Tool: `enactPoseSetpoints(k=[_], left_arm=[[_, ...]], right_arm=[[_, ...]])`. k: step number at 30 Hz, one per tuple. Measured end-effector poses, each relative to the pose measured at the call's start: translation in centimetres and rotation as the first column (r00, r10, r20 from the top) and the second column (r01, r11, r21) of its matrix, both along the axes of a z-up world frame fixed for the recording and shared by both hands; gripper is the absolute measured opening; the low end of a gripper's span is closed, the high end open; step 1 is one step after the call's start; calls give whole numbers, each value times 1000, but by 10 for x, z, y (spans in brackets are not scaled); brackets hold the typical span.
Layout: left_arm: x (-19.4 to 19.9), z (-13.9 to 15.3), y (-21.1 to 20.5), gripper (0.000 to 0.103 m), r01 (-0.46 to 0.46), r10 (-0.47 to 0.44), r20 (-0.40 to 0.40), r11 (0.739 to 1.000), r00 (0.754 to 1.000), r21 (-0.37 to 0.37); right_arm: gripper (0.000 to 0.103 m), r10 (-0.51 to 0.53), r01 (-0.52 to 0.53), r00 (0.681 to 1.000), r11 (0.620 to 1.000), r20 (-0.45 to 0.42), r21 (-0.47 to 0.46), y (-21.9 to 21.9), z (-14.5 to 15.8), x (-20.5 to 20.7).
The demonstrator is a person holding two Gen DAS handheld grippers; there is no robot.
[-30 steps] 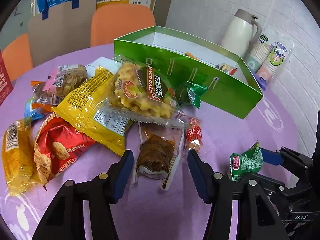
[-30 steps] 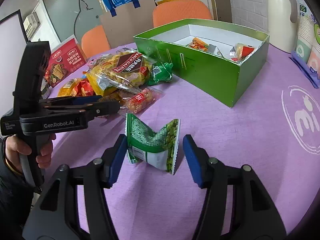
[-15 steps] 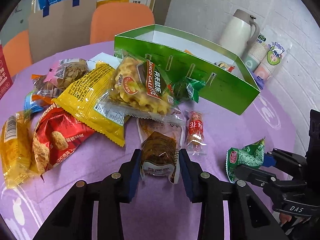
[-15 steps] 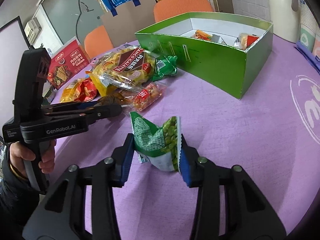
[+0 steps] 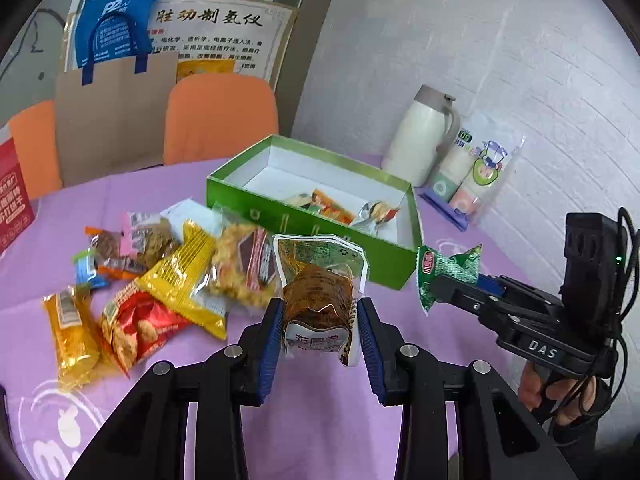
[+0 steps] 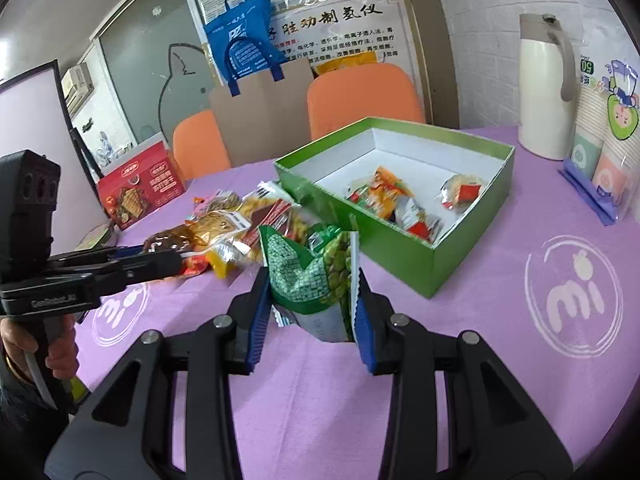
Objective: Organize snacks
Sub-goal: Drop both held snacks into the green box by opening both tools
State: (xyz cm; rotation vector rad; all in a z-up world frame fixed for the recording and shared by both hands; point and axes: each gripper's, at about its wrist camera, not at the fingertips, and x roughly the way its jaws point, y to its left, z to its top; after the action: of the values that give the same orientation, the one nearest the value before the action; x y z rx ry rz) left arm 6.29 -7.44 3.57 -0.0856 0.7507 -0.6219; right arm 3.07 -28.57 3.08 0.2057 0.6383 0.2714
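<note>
You are carrying both loads over the purple-clothed table (image 6: 500,352) toward the open green cardboard box (image 6: 404,256), so keep the left gripper (image 5: 320,334) fingers clamped on the brown vacuum-sealed snack pouch (image 5: 318,300) and the right gripper (image 6: 312,316) fingers clamped on the green crinkled pea packet (image 6: 316,276), clearing the near wall before releasing.

On your right tool (image 5: 440,280) the body reads "DAS"; on your left tool (image 6: 168,258) you can make out "GenRobot.AI", though it is blurred. The purple cloth on your desk (image 6: 500,360) carries a white round logo with "mi" inside. The wall poster (image 6: 340,24) has a large handwritten Chinese heading, its small print too fine to read. The cup pack (image 6: 604,120) shows "50". The snack wrappers' print is too small or blurred for you to read.
</note>
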Motion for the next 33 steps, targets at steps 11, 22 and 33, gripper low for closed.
enactPoseSetpoints(k=[11, 22, 33], left_arm=[[82, 25, -58, 37, -21, 21, 16, 1000, 1000, -8], [156, -3, -92, 39, -43, 46, -41, 997, 998, 65], [152, -11, -85, 101, -97, 95, 36, 995, 995, 38]], right_arm=[[40, -130, 130, 991, 991, 16, -25, -44, 5, 57], [40, -132, 130, 990, 990, -39, -55, -53, -22, 110], [98, -90, 89, 996, 986, 2, -142, -42, -31, 109]])
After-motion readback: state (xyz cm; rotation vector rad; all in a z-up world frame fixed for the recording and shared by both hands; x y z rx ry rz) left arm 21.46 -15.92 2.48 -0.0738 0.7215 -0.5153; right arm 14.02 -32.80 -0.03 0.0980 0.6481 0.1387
